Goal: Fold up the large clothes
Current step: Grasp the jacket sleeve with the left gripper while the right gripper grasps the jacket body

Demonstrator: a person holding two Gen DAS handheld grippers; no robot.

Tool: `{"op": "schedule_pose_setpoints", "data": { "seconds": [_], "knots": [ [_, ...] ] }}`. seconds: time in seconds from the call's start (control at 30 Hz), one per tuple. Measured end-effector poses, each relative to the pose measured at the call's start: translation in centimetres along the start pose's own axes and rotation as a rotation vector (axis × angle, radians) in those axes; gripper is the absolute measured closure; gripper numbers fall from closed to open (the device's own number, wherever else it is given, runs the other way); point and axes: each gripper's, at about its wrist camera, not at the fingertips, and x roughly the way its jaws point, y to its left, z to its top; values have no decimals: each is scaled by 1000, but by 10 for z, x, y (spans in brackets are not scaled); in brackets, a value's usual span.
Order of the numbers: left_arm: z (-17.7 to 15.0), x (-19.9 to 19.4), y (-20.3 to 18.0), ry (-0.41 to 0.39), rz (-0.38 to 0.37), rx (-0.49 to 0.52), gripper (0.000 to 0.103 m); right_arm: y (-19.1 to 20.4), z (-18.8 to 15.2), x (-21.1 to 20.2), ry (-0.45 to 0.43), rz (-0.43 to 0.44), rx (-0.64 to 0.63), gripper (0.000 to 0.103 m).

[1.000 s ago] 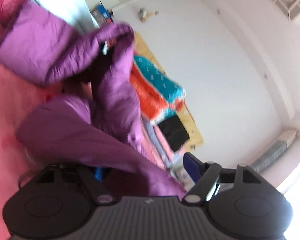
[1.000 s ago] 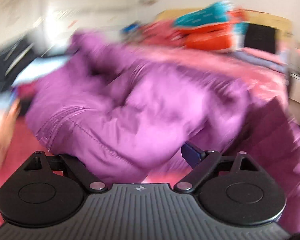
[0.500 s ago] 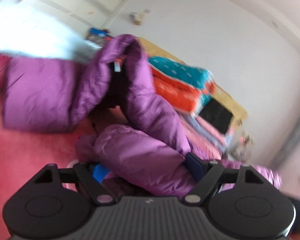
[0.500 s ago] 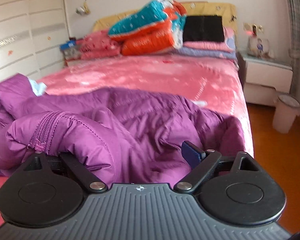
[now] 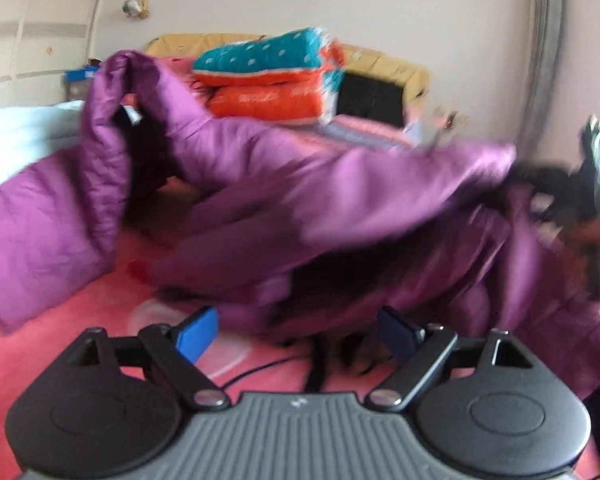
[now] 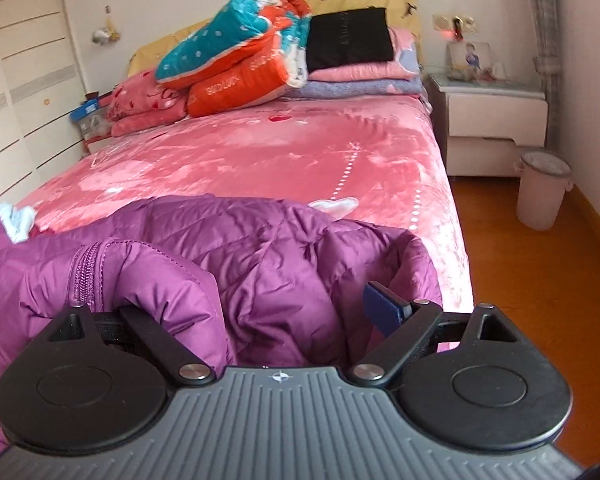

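Pink bed (image 6: 260,152) fills both views; we see the purple padded jacket (image 6: 228,252) bunched on its near end, w/ the far half of the cover bare up to the stacked bedding (image 6: 236,52) at the headboard.

Left wrist view: left hand-held gripper (image 5: 296,330) has its blue pads (image 5: 196,334) spread wide apart, nothing between them; bare pink cover and a dark cord lie below. Jacket (image 5: 340,200) is motion-blurred, one part raised in a peak at upper left, the rest draped across toward the right edge. This view alone shows a dark blurred shape at far right, beside the jacket; we cannot tell what it is.

Right wrist view: sharp. Right hand-held gripper (image 6: 296,312) has jacket fabric filling the gap between its fingers; zipper edge lies over the left finger, hiding it. Right blue pad (image 6: 384,312) sits at the fabric. We cannot tell whether the jaws are pressed on the cloth or merely pushed into it.

Only this view shows the bed's right edge, orange floor (image 6: 520,280) beyond it, white nightstand (image 6: 496,116) and a pale bin (image 6: 542,190) near the wall. Wardrobe doors (image 6: 24,92) stand along the left side, close to the bed.
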Motion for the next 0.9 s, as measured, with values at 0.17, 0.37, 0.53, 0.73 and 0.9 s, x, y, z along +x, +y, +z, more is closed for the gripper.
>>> {"op": "schedule_pose_setpoints", "data": {
  "seconds": [0.17,0.37,0.53,0.73,0.9],
  "knots": [
    [3,-1,9,-102,138,-32,17,-14,0,6,75,25,107,0],
    [12,4,-17,-198,179,86,16,-7,-2,1,92,55,93,0],
    [23,18,-38,-213,228,120,51,-6,0,-2,94,99,52,0],
    [26,22,-31,-207,301,-21,83,7,-14,-27,97,142,-53,0],
    [26,9,-22,-236,289,-176,95,25,-37,-53,101,140,-141,0]
  ]
}}
